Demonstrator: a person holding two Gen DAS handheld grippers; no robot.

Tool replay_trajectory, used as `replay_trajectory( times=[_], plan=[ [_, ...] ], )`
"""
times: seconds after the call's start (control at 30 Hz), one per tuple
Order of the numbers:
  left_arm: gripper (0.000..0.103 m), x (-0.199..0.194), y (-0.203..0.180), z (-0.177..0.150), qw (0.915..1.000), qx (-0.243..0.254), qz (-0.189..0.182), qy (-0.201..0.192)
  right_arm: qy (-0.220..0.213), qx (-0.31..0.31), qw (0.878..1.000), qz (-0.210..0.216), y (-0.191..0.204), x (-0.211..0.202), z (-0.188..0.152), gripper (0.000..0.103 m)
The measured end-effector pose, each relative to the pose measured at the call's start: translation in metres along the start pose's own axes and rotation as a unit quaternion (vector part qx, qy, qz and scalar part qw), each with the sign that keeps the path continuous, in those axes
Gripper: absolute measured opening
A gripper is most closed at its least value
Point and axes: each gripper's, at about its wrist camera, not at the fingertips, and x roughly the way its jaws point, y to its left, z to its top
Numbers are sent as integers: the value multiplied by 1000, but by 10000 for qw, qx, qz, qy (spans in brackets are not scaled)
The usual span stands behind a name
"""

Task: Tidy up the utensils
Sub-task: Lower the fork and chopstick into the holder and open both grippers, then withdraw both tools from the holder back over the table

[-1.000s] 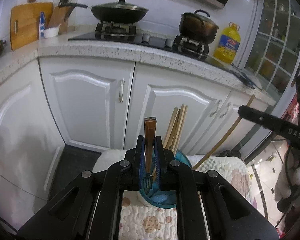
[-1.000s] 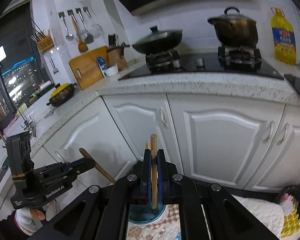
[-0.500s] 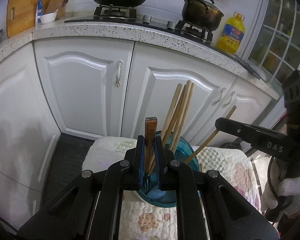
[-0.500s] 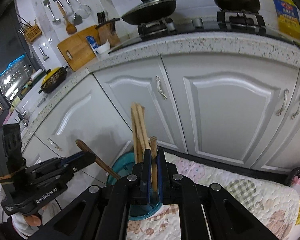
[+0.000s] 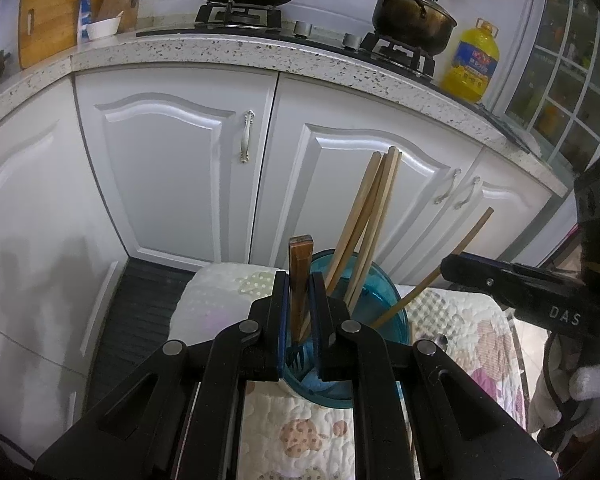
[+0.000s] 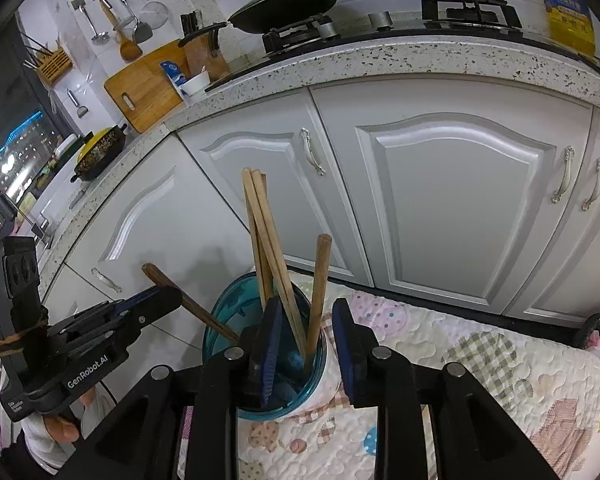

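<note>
A see-through blue cup (image 5: 384, 296) (image 6: 224, 320) stands on a quilted cloth and holds several wooden chopsticks (image 5: 364, 232) (image 6: 265, 232). My left gripper (image 5: 300, 280) is shut on a fork with a brown wooden handle (image 5: 300, 264), its dark tines down over the cup's mouth. In the right wrist view the left gripper (image 6: 140, 312) comes in from the left with that handle (image 6: 168, 282). My right gripper (image 6: 306, 308) is over the cup, jaws opening. A round wooden stick (image 6: 319, 280) (image 5: 456, 252) stands in the cup between the pads, touching neither.
The quilted cloth (image 6: 480, 352) covers the surface under the cup. White cabinet doors (image 5: 172, 168) stand close behind it. Above them a speckled counter (image 5: 260, 50) carries a wok, a pot and a yellow oil bottle (image 5: 474, 66). A gloved hand (image 5: 592, 380) holds the right gripper.
Both grippers have sunk toward the blue cup. The right jaws have parted and let go of the wooden stick, which now rests in the cup. The left stays shut on the fork.
</note>
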Motion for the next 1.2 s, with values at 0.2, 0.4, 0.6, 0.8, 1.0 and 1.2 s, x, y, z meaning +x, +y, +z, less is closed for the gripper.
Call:
replay_trajectory(
  times=[0.2, 0.4, 0.6, 0.8, 1.0, 1.2],
  plan=[
    [29, -7, 0, -2, 9999, -71, -72, -31, -2, 27, 10000, 9, 0, -7, -9, 30],
    [36, -18, -5, -5, 9999, -28, -14, -142, -14, 45, 10000, 13, 2, -13, -16, 30],
    [43, -33, -10, -13, 9993, 50, 164, -334, -42, 27, 10000, 21, 6, -23, -27, 31],
    [47, -50, -17, -21, 9982, 140, 306, -501, -86, 33, 10000, -28, 8, -36, -39, 33],
    [49, -62, -20, -30, 9980, 143, 278, -549, -128, -62, 9997, -209, 13, -52, -54, 36],
    [50, -68, -25, -48, 9987, 122, 171, -462, -74, 11, 9993, -357, 5, -65, -73, 37]
  ],
)
